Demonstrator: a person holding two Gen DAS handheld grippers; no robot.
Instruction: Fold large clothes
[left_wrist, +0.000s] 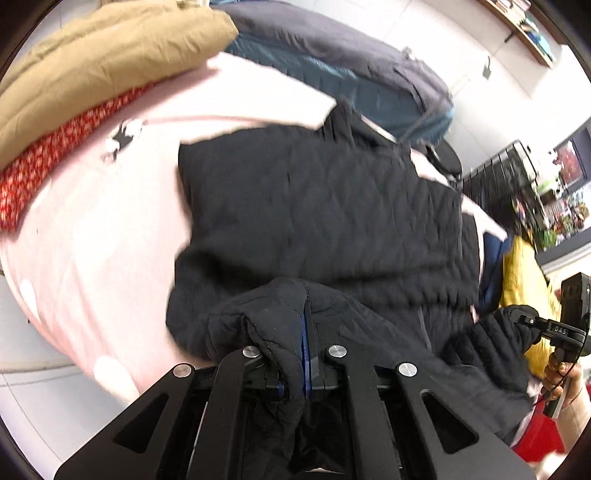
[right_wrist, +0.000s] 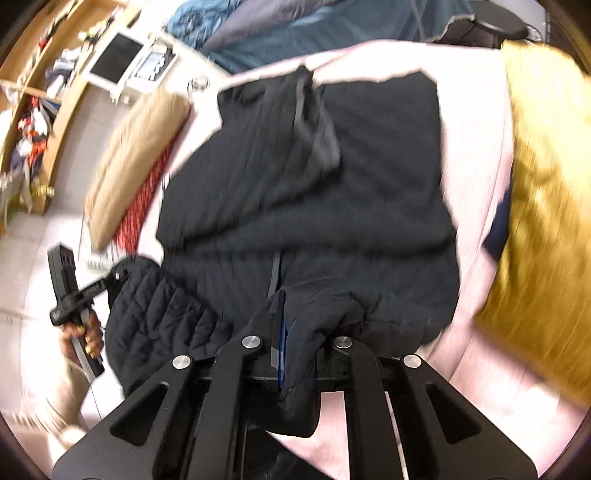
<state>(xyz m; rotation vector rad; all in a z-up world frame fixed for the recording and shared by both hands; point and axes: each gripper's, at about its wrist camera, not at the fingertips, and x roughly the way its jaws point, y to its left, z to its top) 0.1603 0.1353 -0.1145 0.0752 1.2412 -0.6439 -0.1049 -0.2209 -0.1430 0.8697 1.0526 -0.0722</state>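
Note:
A black quilted jacket (left_wrist: 325, 206) lies spread on a pink sheet (left_wrist: 92, 240); it also shows in the right wrist view (right_wrist: 306, 192). My left gripper (left_wrist: 295, 354) is shut on a bunched near edge of the jacket, cloth draped over its fingers. My right gripper (right_wrist: 295, 354) is shut on another part of the near edge, by the zipper. The right gripper also shows at the right edge of the left wrist view (left_wrist: 524, 317), and the left gripper at the left of the right wrist view (right_wrist: 114, 277), each holding black cloth.
A tan folded garment (left_wrist: 103, 62) and red patterned cloth (left_wrist: 55, 147) lie at the left of the sheet. A yellow garment (right_wrist: 546, 206) lies at the right. Blue and grey bedding (left_wrist: 332, 62) is piled behind. Shelves (right_wrist: 33, 110) stand beyond.

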